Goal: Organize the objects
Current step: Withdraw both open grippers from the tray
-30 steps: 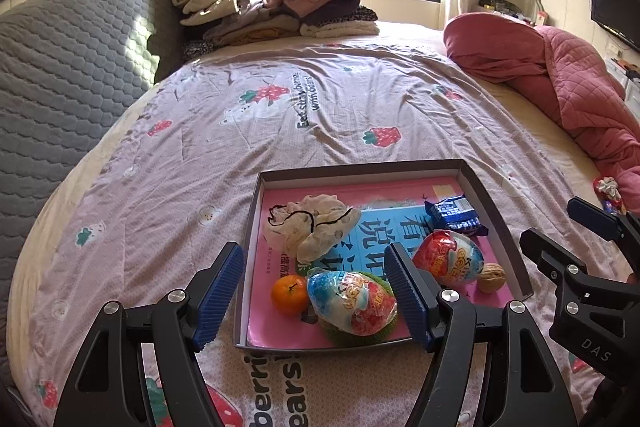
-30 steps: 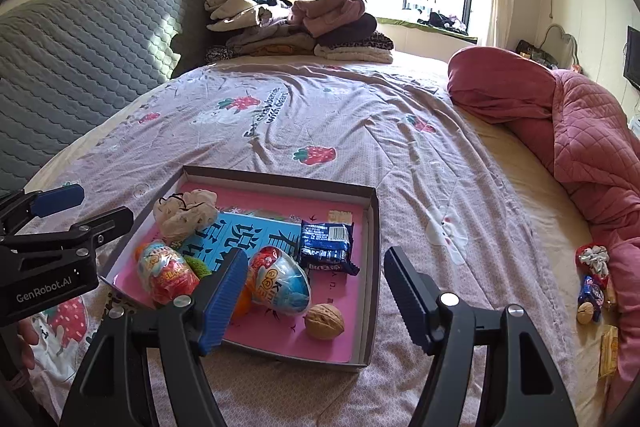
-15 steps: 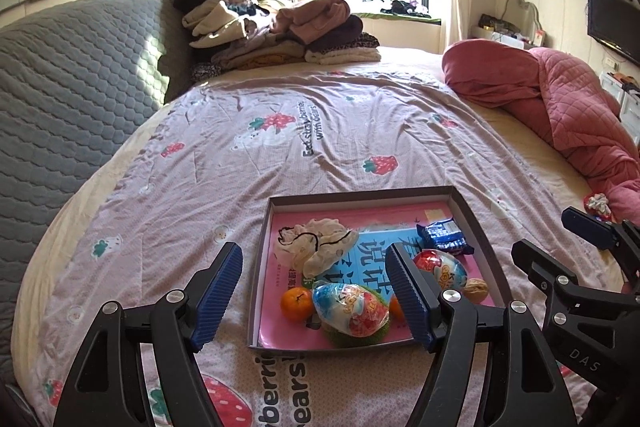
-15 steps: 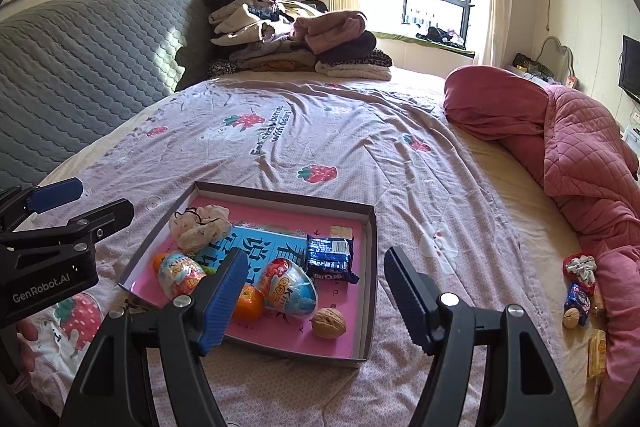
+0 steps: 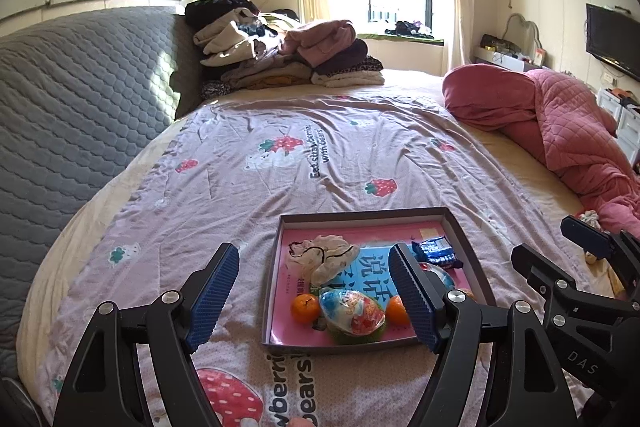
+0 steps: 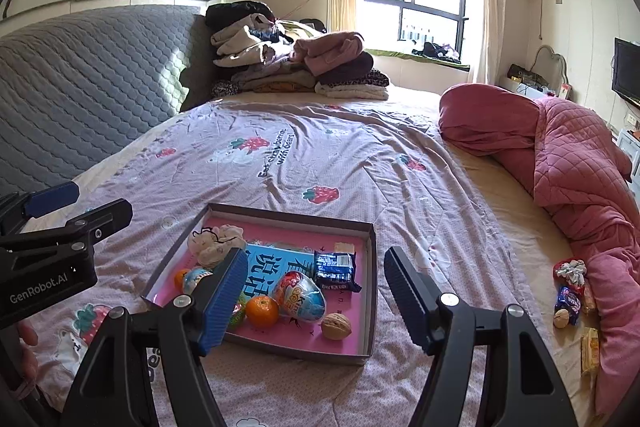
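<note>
A shallow grey tray [image 5: 360, 213] with a pink floor lies on the bedspread. It holds a white cloth [image 5: 324, 251], a blue book [image 5: 372, 267], a blue snack packet [image 5: 434, 251], two tangerines [image 5: 305, 308], a foil egg toy [image 5: 352, 311] and a second egg [image 6: 300, 293] beside a walnut [image 6: 336, 325]. My left gripper [image 5: 313, 255] hovers open above the tray's near left side, with nothing between its pads. My right gripper [image 6: 316, 259] also hangs open and empty over the tray's near right part.
Small loose items [image 6: 570, 291] lie at the right beside a rumpled pink quilt [image 6: 580, 163]. Folded clothes [image 6: 296, 67] are piled at the bed's far end. A grey padded headboard [image 5: 72, 115] runs along the left. A person's fingers [image 6: 26, 337] show at the lower left.
Both grippers have risen and drawn back, so the tray looks smaller and farther off. The left jaws stand slightly wider. Nothing in the tray has moved.
</note>
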Motion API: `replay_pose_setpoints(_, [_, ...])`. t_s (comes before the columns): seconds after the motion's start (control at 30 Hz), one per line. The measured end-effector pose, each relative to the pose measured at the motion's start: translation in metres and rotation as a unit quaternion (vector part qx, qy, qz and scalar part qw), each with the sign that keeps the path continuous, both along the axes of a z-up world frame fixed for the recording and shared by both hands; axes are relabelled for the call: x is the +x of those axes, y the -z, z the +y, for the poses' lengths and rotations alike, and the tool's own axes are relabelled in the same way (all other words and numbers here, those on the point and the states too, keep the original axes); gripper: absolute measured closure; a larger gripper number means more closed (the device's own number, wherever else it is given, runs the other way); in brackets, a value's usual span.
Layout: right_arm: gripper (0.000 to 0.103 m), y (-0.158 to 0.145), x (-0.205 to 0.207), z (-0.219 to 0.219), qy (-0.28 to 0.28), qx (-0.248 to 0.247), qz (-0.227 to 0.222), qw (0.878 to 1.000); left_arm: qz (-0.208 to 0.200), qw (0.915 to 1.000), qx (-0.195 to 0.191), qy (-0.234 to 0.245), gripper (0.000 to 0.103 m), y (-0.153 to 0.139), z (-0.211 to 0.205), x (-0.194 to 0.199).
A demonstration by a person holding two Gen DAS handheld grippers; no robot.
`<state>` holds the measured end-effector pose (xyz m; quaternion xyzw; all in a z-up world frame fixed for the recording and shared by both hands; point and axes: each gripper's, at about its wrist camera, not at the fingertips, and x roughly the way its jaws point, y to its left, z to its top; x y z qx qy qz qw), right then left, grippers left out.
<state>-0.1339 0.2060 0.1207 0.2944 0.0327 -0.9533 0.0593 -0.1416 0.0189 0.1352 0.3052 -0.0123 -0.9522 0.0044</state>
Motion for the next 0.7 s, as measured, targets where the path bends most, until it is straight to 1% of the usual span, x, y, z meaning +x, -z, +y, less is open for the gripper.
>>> replay_pose_setpoints(0.27, [0.033, -0.008, 0.013, -0.003, 0.002, -0.002, 0.007, 1.000, 0.006, 1.0000, -0.003, 0.004, 0.025, -0.003, 0.001, 0.016])
replay_pose_setpoints(0.4, [0.033, -0.009, 0.018, -0.005, 0.001, -0.002, 0.009, 1.000, 0.013, 0.9998, -0.011, -0.002, 0.025, -0.005, 0.001, 0.024])
replay_pose_setpoints(0.7, [0.033, -0.006, 0.031, -0.005, 0.002, -0.011, 0.014, 1.000, 0.014, 0.9996, -0.022, -0.012, 0.025, 0.004, 0.001, 0.037])
